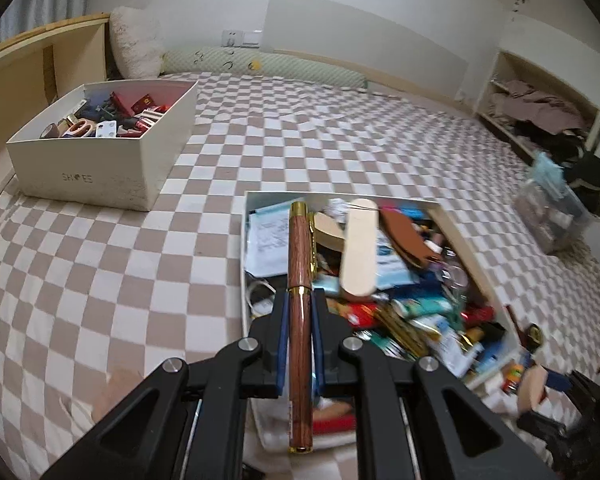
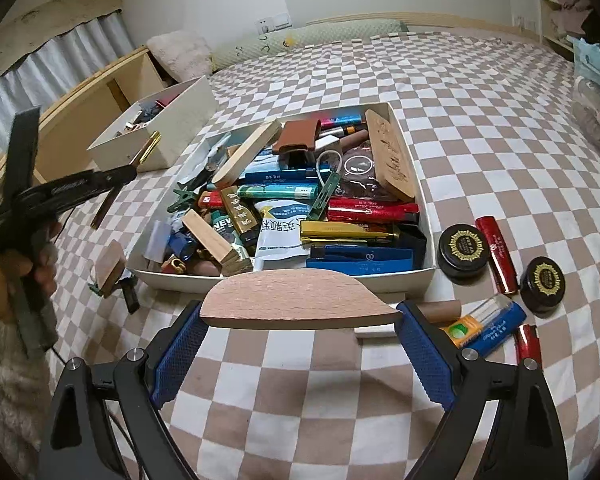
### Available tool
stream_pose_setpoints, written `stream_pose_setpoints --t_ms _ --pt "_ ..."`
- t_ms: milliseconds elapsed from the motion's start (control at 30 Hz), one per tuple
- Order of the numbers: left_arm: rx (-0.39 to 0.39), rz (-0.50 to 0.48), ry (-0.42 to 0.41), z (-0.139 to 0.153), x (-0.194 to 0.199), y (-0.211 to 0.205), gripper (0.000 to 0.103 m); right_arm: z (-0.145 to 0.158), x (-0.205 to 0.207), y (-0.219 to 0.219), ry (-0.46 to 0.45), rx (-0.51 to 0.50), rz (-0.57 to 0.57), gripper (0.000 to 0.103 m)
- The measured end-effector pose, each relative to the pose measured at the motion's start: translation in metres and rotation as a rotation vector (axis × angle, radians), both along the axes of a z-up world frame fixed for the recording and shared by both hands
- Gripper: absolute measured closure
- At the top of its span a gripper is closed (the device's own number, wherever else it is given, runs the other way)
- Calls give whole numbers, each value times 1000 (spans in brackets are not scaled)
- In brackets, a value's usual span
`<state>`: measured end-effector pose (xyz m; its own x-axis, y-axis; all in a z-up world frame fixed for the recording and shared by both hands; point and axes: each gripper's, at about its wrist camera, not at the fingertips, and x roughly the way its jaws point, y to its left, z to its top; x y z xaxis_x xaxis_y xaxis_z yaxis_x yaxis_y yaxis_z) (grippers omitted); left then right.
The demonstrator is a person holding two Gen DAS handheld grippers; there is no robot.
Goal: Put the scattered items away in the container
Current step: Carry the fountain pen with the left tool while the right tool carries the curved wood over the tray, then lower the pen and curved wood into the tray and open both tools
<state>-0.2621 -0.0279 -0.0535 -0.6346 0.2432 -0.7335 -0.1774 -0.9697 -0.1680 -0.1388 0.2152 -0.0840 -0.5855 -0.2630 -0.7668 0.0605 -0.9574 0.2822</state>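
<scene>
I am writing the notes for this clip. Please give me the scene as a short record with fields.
surface: checkered bedsheet
container: white box, crowded with small items
second box: white shoe box, further back
left gripper: shut on wooden pen
right gripper: shut on wooden piece
still outside: two round black tins, red tube

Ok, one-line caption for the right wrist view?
Right gripper holds a flat wooden piece before the overfilled white box on a checkered bedspread.
</scene>
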Motion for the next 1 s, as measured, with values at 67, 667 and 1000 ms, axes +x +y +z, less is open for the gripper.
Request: stream_pose_setpoints --t_ms 67,667,1000 --pt "-13 3 -9 -6 -12 3 92 -3 -3 0 -5 -5 -2 9" --pt "-29 78 -81 -39 -76 6 92 -16 -22 0 -36 -7 -4 9" --pt "-55 92 -82 -45 -76 4 80 -18 -24 0 -44 -4 -9 9"
